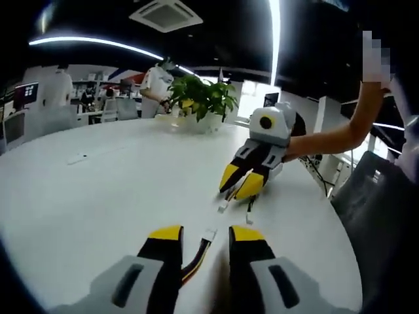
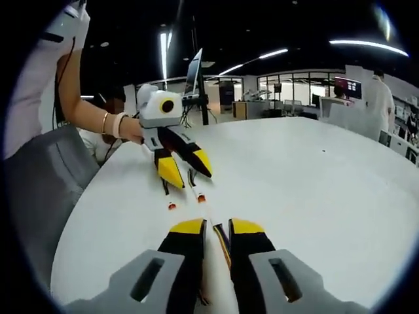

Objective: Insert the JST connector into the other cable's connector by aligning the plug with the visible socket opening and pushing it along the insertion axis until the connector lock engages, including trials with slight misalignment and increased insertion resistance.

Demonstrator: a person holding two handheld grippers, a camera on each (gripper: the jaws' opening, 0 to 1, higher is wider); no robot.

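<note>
Left gripper (image 1: pixel 205 243) pinches the multicoloured cable with white JST plug (image 1: pixel 209 234), right gripper (image 1: pixel 243 185) pinches the dark cable (image 2: pixel 222 243) over the round white bench (image 1: pixel 98 196); connectors well apart, so square both axes before pushing.

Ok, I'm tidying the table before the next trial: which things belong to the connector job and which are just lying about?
Job: left claw, left cable with white connector, right claw, right cable.
Lying about: potted plant, small white object on the table.
</note>
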